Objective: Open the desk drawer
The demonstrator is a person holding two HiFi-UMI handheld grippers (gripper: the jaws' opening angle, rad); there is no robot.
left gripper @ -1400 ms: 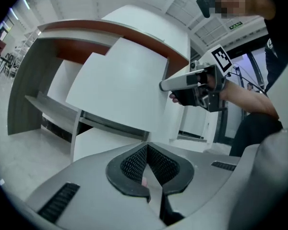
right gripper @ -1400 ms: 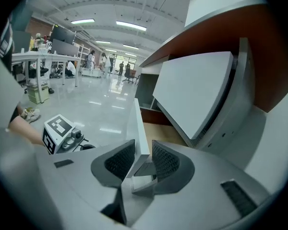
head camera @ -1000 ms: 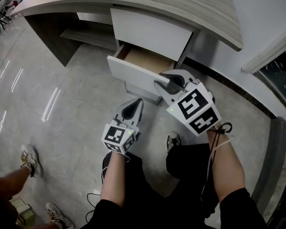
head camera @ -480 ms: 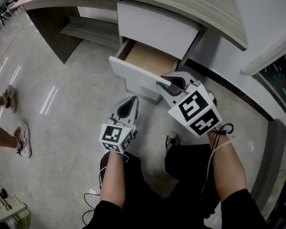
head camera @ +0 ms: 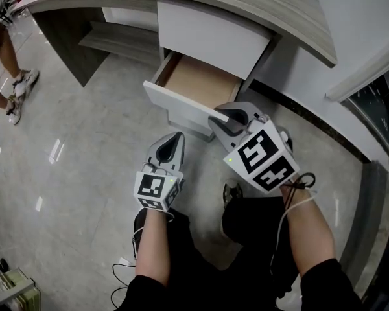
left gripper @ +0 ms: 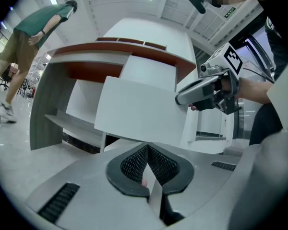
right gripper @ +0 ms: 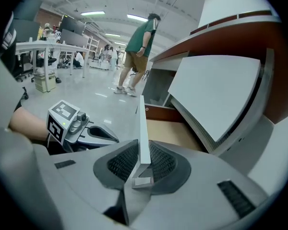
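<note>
The drawer front point(head camera: 178, 105) is plain white, like the upper drawer face point(head camera: 211, 37), and the drawer bottom point(head camera: 204, 83) is a light tan wood tone. The desk top point(head camera: 259, 8) has a pale grey wood grain in long streaks along its curve, and the floor point(head camera: 84, 167) is glossy light grey tile with faint marbled veining. The wearer's trousers point(head camera: 181, 258) are black, and a bystander point(right gripper: 143, 36) wears a dark green shirt and khaki shorts.

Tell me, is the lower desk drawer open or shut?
Partly open: the lower drawer stands out from the desk, showing its brown bottom.
</note>
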